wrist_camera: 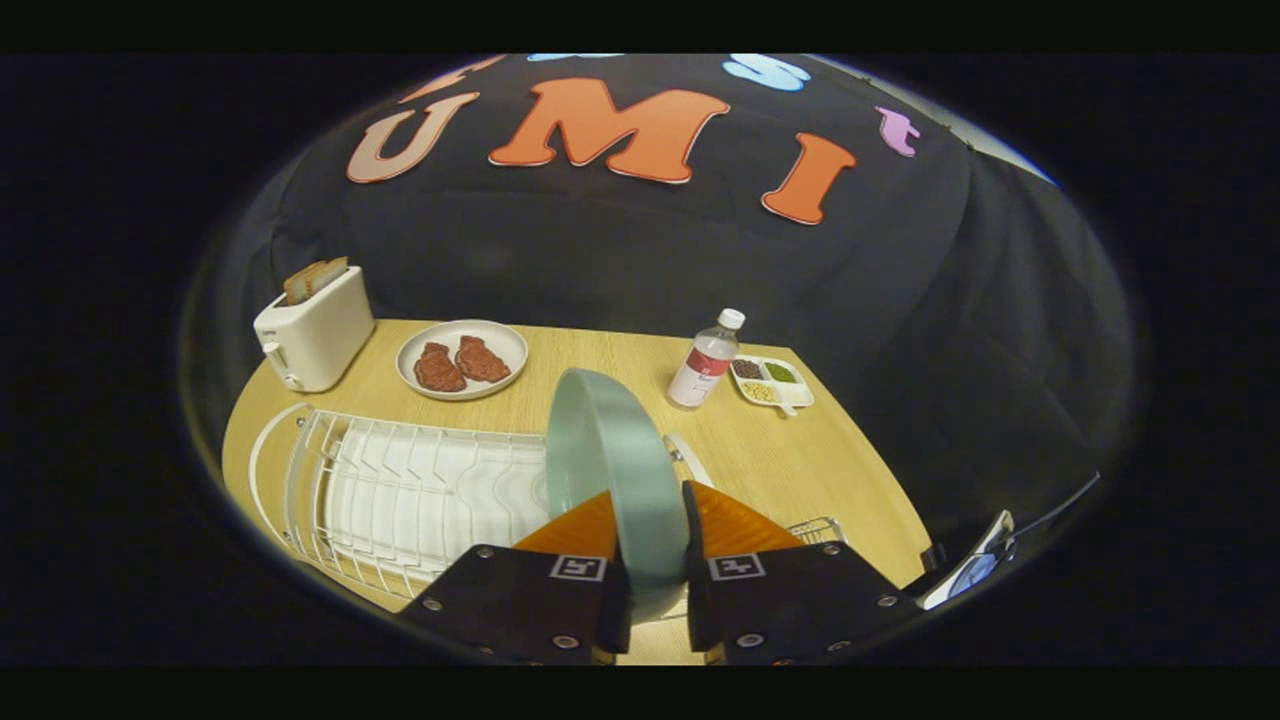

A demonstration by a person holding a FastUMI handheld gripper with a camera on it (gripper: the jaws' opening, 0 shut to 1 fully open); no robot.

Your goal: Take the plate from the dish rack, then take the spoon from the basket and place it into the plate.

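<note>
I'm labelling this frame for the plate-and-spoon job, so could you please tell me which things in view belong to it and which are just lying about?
Belongs to the job:
- green plate, held on edge between the gripper fingers
- dish rack, beside the plate
- wire basket, only its rim seen; spoon hidden

Just lying about:
- toaster
- white plate of meat
- bottle
- small divided dish

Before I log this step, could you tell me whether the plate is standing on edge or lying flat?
On edge: the plate stands upright between the gripper fingers, both pressing on it, beside the dish rack.
</note>
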